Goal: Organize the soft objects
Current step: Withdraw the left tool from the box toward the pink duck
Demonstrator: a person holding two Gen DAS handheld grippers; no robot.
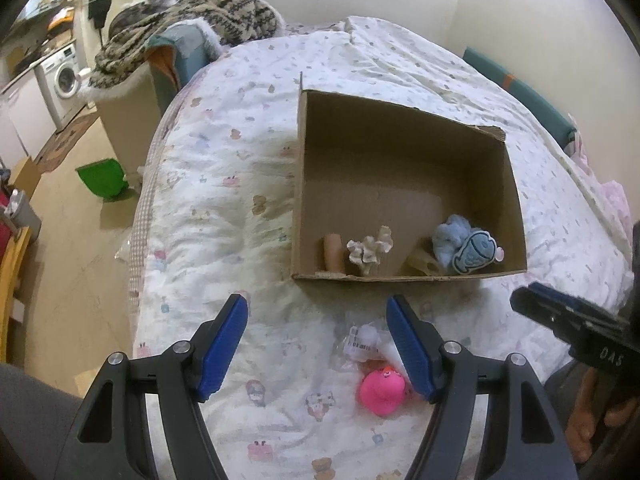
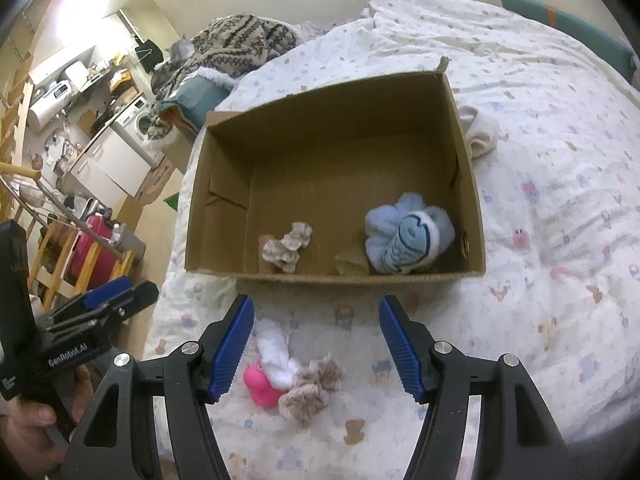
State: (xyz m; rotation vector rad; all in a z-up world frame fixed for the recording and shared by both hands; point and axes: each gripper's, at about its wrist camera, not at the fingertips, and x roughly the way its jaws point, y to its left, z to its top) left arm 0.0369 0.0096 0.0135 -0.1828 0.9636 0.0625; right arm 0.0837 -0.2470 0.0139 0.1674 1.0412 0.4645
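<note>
Hovering near bed's (image 2: 540, 200) front edge, left tool (image 1: 316, 344) & right tool (image 2: 316, 344) both gape empty, prob. ready for pink toy (image 2: 262, 386) outside box (image 2: 332, 274).

Home bedroom, bed (image 1: 224, 184), washing machine (image 1: 62, 76)
</note>
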